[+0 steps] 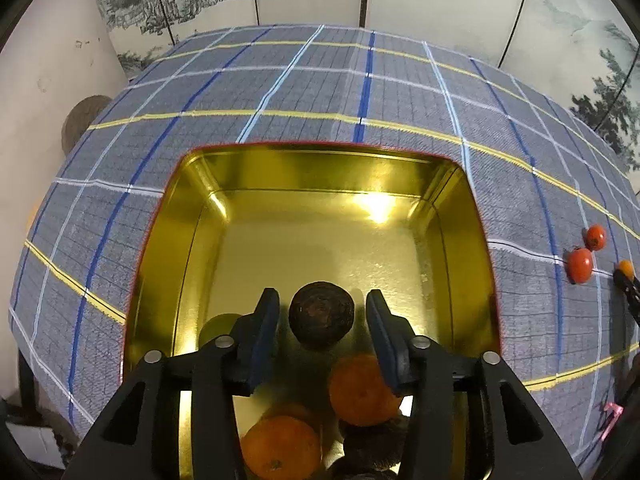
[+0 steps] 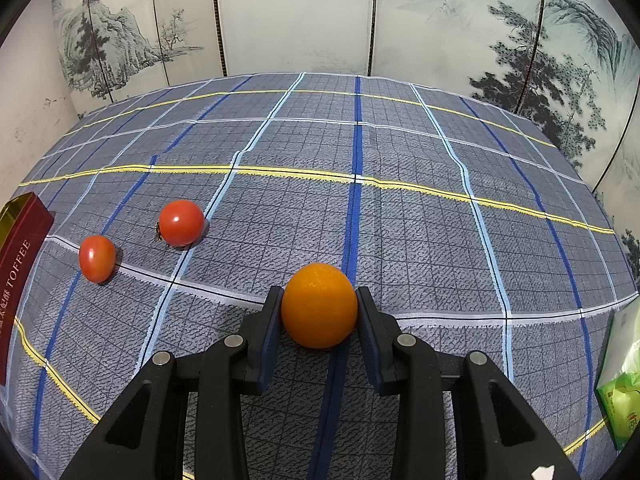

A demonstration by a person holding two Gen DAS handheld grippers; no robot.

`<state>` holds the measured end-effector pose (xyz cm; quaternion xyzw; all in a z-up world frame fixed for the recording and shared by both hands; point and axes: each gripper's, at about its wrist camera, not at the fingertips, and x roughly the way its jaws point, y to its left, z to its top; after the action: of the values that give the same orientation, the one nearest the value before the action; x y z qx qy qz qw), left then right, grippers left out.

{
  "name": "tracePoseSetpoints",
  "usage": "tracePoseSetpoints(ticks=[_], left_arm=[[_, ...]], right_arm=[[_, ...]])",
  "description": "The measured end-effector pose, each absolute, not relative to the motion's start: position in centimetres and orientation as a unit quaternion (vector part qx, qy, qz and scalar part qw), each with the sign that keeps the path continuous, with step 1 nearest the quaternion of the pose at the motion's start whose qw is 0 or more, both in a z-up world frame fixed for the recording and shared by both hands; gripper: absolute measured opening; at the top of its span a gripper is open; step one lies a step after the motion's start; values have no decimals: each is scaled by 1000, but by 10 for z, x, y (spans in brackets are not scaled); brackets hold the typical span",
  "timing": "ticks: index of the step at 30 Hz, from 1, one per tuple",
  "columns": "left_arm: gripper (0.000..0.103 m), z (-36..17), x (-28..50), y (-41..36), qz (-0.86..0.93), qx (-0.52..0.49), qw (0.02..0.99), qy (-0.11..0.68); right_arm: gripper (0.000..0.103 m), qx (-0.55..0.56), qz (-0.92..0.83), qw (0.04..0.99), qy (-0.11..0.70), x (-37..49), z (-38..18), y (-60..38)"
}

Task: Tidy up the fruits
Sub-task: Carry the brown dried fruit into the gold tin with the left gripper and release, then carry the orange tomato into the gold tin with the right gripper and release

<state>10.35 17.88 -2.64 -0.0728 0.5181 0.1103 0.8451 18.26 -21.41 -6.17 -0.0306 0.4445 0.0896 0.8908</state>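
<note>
hanging over a gold tin [image 1: 460,216], the left gripper [image 1: 322,312] has its fingers [image 1: 262,320] spread, a dark round fruit [image 1: 321,316] lying between them on the tin floor with a gap on each side, so nothing is pinched. nearer the camera in the same tin lie two oranges [image 1: 360,390] [image 1: 280,448] and more dark fruit low in the view, partly hidden by the gripper. the tin sits on a counter under a grey plaid cloth [image 1: 304,92]. off to the right on the cloth, well apart from the tin, two red tomatoes [image 1: 580,265] [image 1: 595,237] lie near each other. in the right wrist view, the right gripper [image 2: 318,308] has its fingers [image 2: 270,320] pinching a yellow-orange fruit [image 2: 319,304], both pads pressed to its sides, low over the cloth; whether it touches the cloth i cannot tell. the tomatoes [image 2: 181,223] [image 2: 97,258] lie to its left, and the tin's red side [image 2: 20,248], lettered toffee, shows at the left edge. a green packet [image 2: 620,396] lies at the right edge. a painted folding screen [image 2: 304,16] stands behind the counter.
</note>
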Motion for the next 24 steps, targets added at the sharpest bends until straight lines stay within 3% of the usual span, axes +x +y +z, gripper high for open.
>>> tracePoseSetpoints(ticks=[24], left_arm=[[63, 17, 40, 165, 117, -54, 880, 457]], right_arm=[[32, -32, 84, 891, 444, 181, -61, -218]])
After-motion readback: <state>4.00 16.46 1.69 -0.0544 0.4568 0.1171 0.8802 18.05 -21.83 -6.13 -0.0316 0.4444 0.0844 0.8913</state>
